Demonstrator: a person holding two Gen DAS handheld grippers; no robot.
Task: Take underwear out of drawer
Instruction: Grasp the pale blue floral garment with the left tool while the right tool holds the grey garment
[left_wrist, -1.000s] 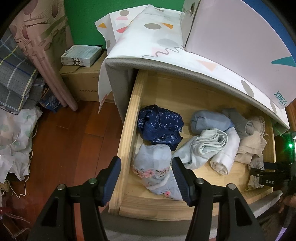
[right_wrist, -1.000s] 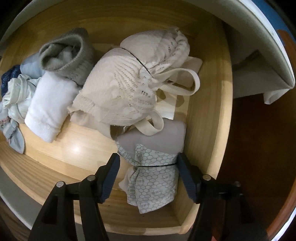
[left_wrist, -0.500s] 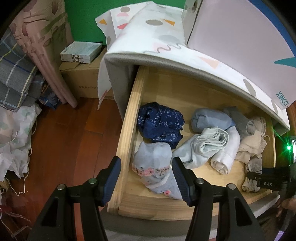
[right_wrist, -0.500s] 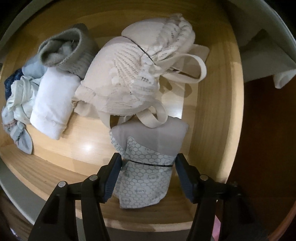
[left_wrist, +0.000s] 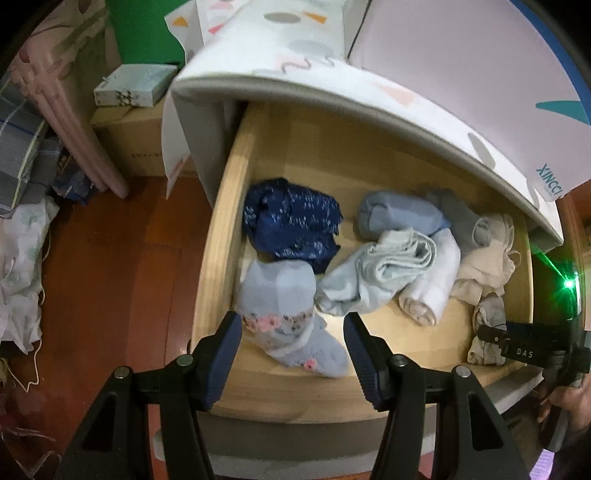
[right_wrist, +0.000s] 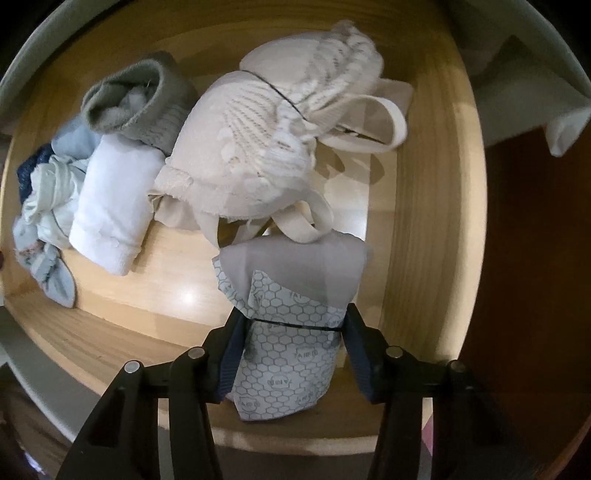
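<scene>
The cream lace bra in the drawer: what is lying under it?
Under the cream lace bra a beige fabric fold pokes out at its lower left, and one strap loops onto the grey honeycomb-print roll. Beside it the wooden drawer floor shows. Anything beneath the cups is covered.

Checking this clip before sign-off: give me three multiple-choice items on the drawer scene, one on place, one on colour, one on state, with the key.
1. Where in the open wooden drawer does the grey honeycomb-print folded underwear lie?
A. front right corner
B. back left corner
C. on the floor

2. What colour is the crumpled speckled garment at the drawer's back left?
A. red
B. dark blue
C. yellow

3. How does the right gripper stand?
A. away from the drawer
B. wide open above the cream lace bra
C. jaws closed against the honeycomb-print underwear

Key: 1 A, it sits by the front and right walls. 2 B, navy with pale flecks. 3 C, both pads touch its sides, having just been closing.
</scene>
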